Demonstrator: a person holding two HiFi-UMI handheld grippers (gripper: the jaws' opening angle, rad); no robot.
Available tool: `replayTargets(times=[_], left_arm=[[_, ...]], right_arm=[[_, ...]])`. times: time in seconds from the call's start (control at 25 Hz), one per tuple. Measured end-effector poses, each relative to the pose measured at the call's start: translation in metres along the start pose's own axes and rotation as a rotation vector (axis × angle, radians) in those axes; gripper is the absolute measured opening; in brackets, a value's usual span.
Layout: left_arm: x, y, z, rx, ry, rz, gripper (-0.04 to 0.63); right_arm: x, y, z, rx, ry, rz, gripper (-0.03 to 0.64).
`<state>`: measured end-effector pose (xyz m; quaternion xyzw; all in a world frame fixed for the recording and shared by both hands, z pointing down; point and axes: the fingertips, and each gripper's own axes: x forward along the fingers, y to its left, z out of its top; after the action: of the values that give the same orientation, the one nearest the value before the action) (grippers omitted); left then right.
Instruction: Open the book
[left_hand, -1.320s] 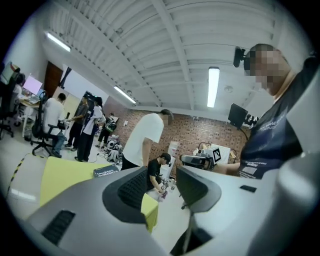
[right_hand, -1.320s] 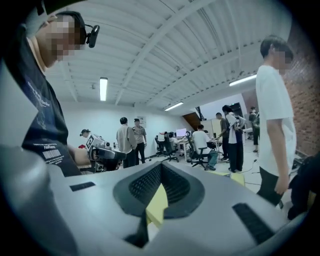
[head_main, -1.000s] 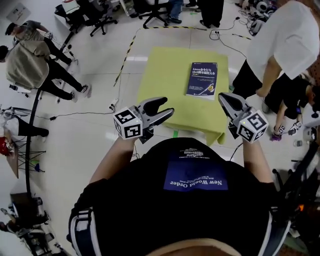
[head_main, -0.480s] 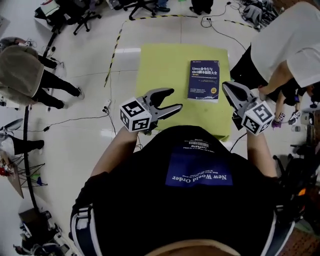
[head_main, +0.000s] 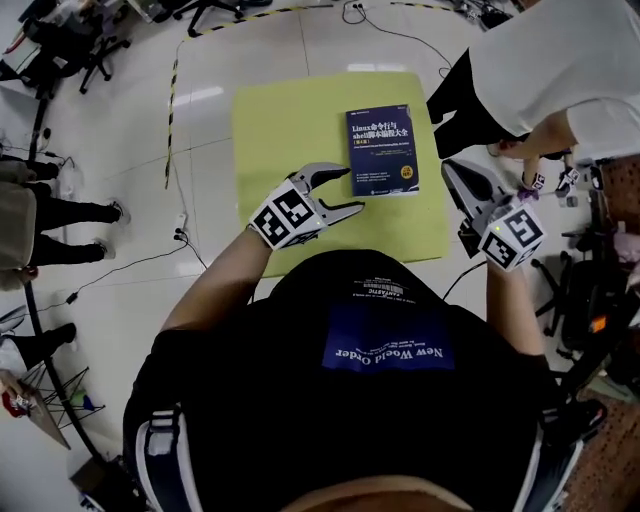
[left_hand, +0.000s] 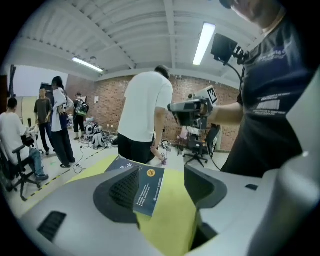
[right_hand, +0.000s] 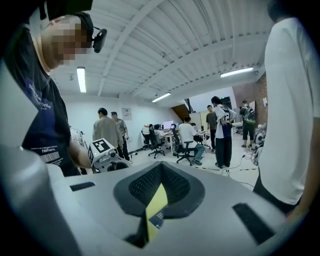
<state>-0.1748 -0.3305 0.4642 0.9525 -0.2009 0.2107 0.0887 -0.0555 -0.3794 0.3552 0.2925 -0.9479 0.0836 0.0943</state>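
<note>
The left tongs (head_main: 347, 190) have come down and forward onto the desk (head_main: 290, 120). A moment ago they hung short of its near edge. Now their tips sit just beside the near left corner of the book (head_main: 381, 150). Their jaws have just been opening and now stand about half apart. In the left gripper view that corner of the cover shows in the gap between them, but the pads are not pressing on it, so nothing is held yet.

The right tongs (head_main: 450, 170) have drifted in less. They hang off the desk's right edge, near the book's right side but apart from it. Their jaws are closed together with nothing in them.

The book lies flat and closed, cover up, toward the far right of the yellow cloth (head_main: 300, 230), and it has not been touched.

To my eye the reach is nearly done. The left tongs look lined up to catch the cover's edge at that corner and lift it, and the right could steady the book.

Beyond the desk's right side a bystander (head_main: 540, 60) in a white shirt bends over, close to the right tongs, which is worth minding.
</note>
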Motion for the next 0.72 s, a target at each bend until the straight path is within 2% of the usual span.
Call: replayTargets(times=[0.16,0.32,0.4,0.44,0.52,0.6,0.68,0.72], left_arm=[[0.071,-0.004,-0.023,0.132,0.204,0.037,0.268],[0.15,-0.009,-0.039,0.231,0.364,0.046,0.268],[0.188,-0.008,-0.039,0.229,0.401,0.052,0.268],[0.203,-0.005,-0.032,0.168,0.388,0.056,0.268],[0.222,0.012,-0.008,-0.045,0.329,0.081,0.268],[0.231,0.049,0.01,-0.205,0.32,0.145,0.268],[0.242,0.089,0.007,-0.28,0.395,0.222,0.271],[0.248,0.104,-0.003,-0.311,0.453,0.254,0.302]], right_arm=[[-0.016,-0.044,-0.023,0.055,-0.006,0.007,-0.014],[-0.032,-0.091,-0.044,0.06,-0.014,0.033,-0.014],[-0.048,-0.112,-0.057,0.066,-0.023,0.045,-0.014],[-0.059,-0.12,-0.064,0.074,-0.03,0.05,-0.014],[-0.081,-0.135,-0.078,0.096,-0.044,0.05,-0.014],[-0.094,-0.146,-0.089,0.119,-0.049,0.033,-0.014],[-0.097,-0.158,-0.096,0.139,-0.053,0.005,-0.014],[-0.097,-0.162,-0.098,0.147,-0.064,-0.01,-0.014]])
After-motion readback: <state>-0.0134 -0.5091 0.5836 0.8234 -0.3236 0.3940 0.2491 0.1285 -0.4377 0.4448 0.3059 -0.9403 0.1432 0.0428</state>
